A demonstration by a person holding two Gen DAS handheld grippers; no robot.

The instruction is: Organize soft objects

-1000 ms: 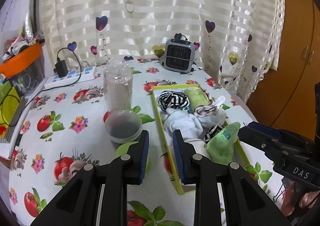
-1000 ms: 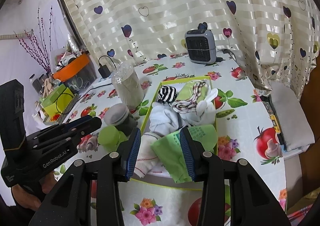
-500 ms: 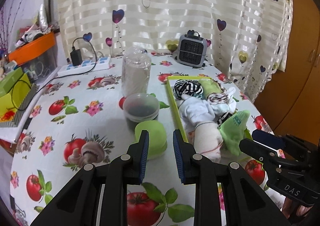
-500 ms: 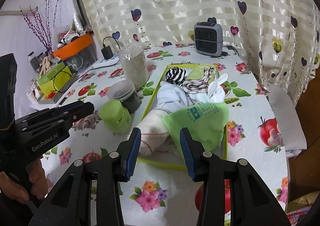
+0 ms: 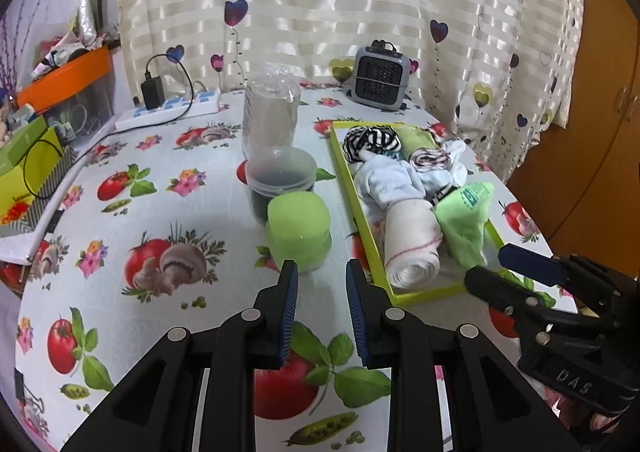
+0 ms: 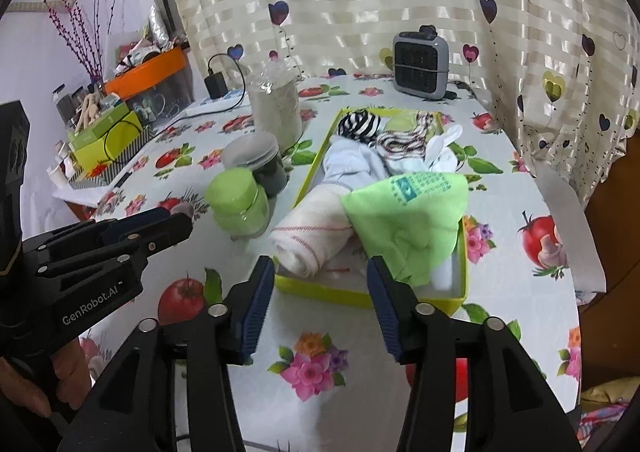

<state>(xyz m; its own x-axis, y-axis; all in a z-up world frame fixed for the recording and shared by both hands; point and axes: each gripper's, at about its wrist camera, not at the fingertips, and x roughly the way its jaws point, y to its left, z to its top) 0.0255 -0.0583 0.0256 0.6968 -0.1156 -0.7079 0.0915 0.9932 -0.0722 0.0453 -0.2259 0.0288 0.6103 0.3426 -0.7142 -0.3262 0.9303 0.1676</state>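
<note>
A yellow-green tray (image 5: 347, 188) (image 6: 360, 294) holds rolled and loose socks. They include a black-and-white striped one (image 5: 372, 140), white ones, a cream roll with red stitching (image 5: 412, 248) (image 6: 312, 236) and a green sock (image 5: 464, 220) (image 6: 408, 220) draped over the near end. My right gripper (image 6: 320, 268) (image 5: 520, 272) hovers just before the tray's near rim. Its jaws are opening with nothing between them, and the green sock lies just beyond the right finger. My left gripper (image 5: 320, 272) (image 6: 160, 228) is open by a narrow gap and empty, in front of the green-lidded jar (image 5: 300, 228).
Left of the tray stand a clear tub with dark contents (image 5: 280, 180) and a tall plastic jar (image 5: 272, 116). A small grey heater (image 5: 380, 78) and a power strip (image 5: 172, 108) are at the back. Boxes (image 5: 24, 168) crowd the left edge. A folded white cloth (image 6: 568, 220) lies at the right edge.
Both grippers have drawn back toward the table's near edge. The right jaws have widened, and the green sock that sat between them now rests on the tray's near end.
</note>
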